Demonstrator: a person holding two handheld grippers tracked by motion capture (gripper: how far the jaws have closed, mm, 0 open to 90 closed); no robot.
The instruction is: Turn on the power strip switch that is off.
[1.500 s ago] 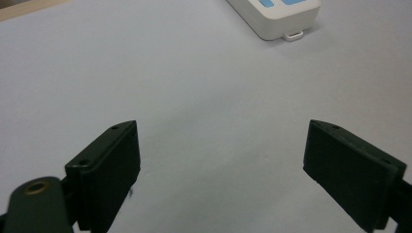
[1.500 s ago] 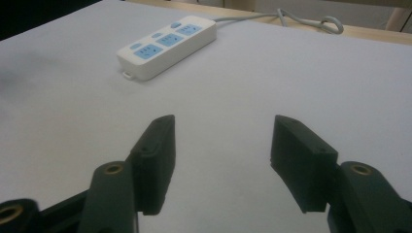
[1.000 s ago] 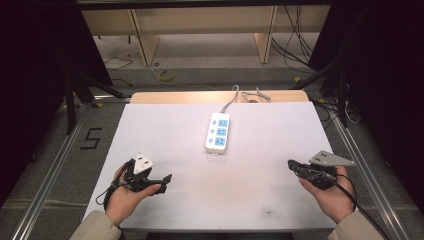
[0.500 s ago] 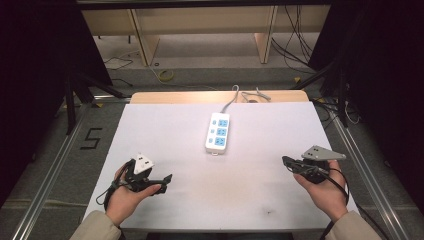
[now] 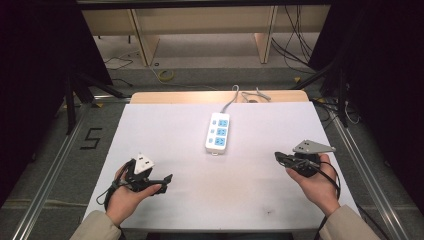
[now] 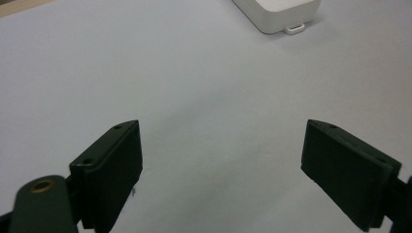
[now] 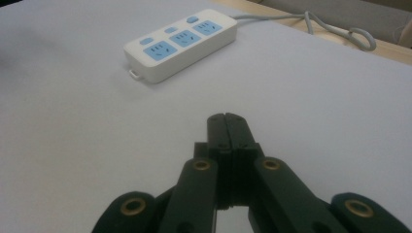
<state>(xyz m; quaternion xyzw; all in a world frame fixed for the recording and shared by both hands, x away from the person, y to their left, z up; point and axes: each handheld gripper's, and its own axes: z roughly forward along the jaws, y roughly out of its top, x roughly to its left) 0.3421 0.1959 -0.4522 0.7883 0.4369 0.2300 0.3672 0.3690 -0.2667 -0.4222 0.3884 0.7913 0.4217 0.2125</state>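
Glossy white plastic power strip (image 5: 218, 132) on matt white table covering (image 5: 175, 125); matt black tongs (image 7: 228, 127).

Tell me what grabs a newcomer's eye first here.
The white power strip with blue sockets, lying alone mid-table on the white sheet, its cord running off the far edge. Next, the two hand-held grippers near the front corners: the left gripper with jaws wide open, the right gripper with jaws shut, empty.

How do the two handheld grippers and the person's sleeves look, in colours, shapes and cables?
Both grippers are black. The left gripper carries a small white block on top and trails a black cable. The right gripper carries a grey three-cornered plate and a looping black cable. Each claw has two flat black jaws on arms with brass-coloured rivets. The person's sleeves are beige.
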